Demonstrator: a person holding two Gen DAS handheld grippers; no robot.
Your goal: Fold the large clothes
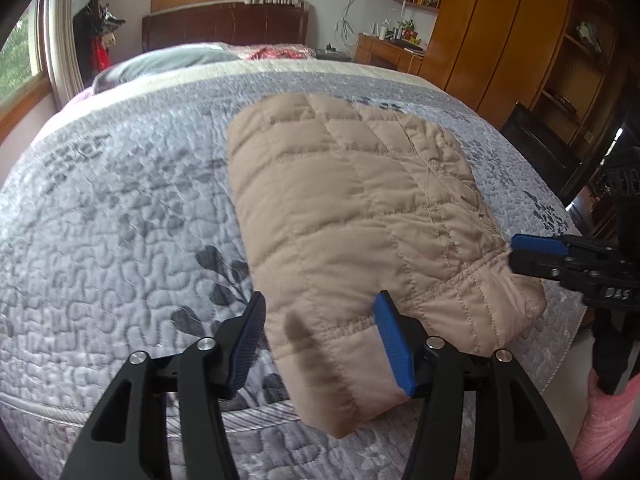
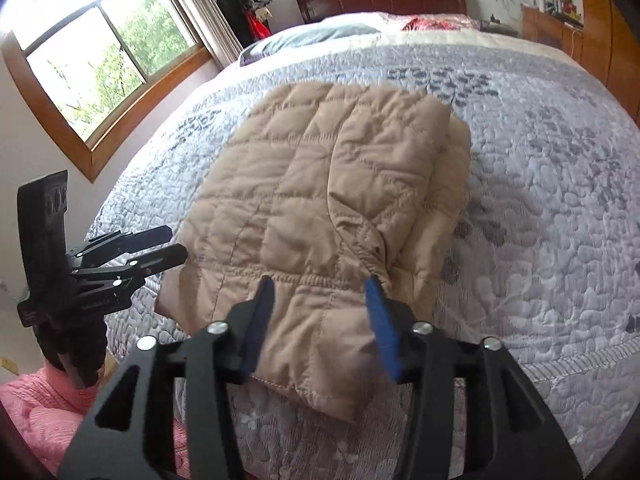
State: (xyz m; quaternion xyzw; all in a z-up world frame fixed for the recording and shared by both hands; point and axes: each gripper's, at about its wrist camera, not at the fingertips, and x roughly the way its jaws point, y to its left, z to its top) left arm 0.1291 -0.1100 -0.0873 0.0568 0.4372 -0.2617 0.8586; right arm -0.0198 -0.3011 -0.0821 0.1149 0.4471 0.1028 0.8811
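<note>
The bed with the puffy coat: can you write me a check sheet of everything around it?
Surface: bed with a grey leaf-pattern quilt.
Job's things: tan quilted jacket, folded into a thick bundle near the bed's front edge.
Clutter: pillows and a red item at the headboard end.
Grippers: left gripper open, blue fingers either side of the jacket's near corner; right gripper open over the jacket's near edge.
Cables: white cords hanging on the far wall.
Surroundings: windows, wooden wardrobe, desk with shelves, a person's pink sleeve.

Matt quilted cloth jacket (image 1: 360, 200) on stitched cloth bedspread (image 1: 120, 220).
</note>
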